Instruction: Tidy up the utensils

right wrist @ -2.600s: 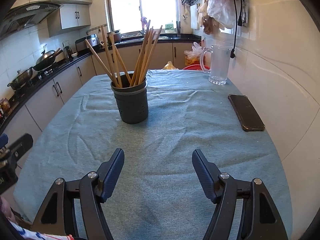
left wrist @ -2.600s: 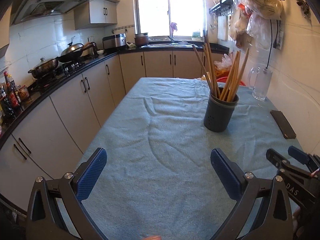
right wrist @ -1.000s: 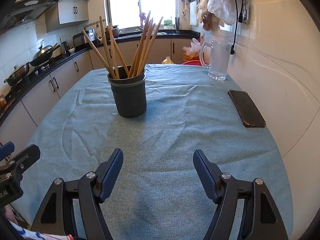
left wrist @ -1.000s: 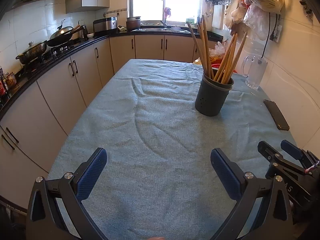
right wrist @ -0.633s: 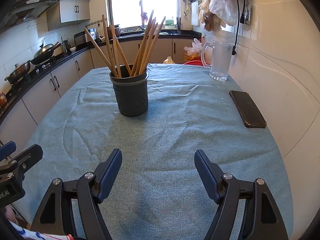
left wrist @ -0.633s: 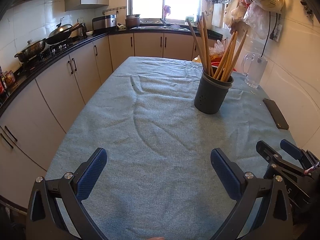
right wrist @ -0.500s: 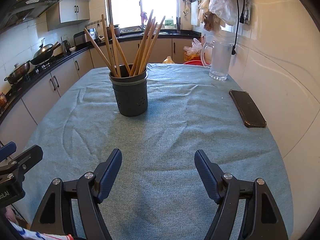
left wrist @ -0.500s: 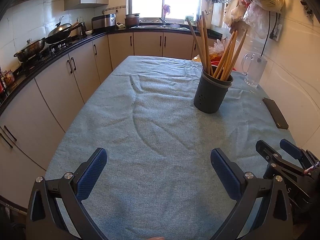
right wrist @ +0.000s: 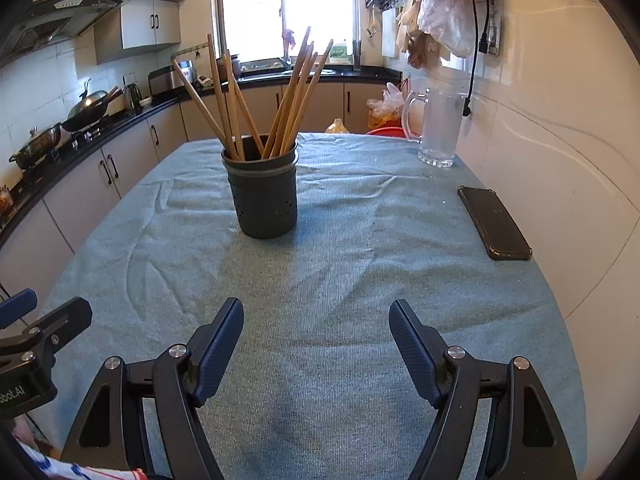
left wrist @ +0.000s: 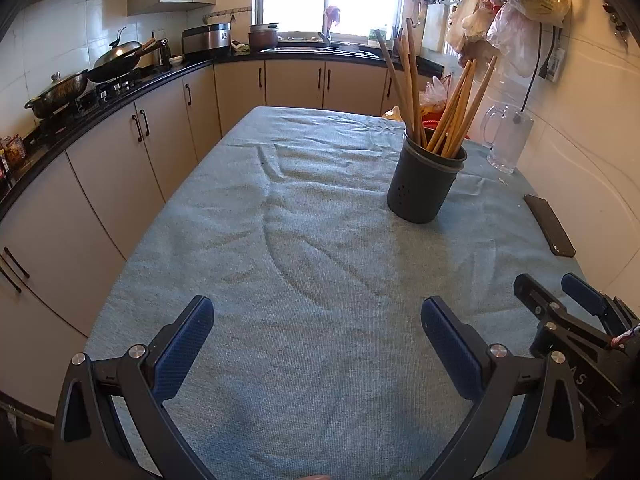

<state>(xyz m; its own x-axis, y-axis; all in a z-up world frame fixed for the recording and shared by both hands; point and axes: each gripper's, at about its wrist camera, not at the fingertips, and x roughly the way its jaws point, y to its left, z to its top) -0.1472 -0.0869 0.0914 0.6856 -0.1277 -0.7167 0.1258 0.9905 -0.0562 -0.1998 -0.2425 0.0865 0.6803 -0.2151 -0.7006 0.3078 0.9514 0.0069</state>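
The chopsticks (right wrist: 256, 108) stand fanned out in a dark perforated holder (right wrist: 262, 196), which sits upright on the blue-grey cloth covering the worktop (right wrist: 340, 280), toward its far middle. No loose utensil shows on the cloth in either view. A black phone (right wrist: 494, 222) lies flat near the wall side, and a clear glass pitcher (right wrist: 438, 132) stands at the far corner, both well apart from the holder.

The left tongs (left wrist: 318, 338) and right tongs (right wrist: 316, 338) hover low over the near edge of the cloth, both spread wide and holding nothing. By the look of it, the sticks are already gathered, so the work is either at its close or about to restart. Any next move would call for reaching forward to the holder and closing on a single stick near its top.
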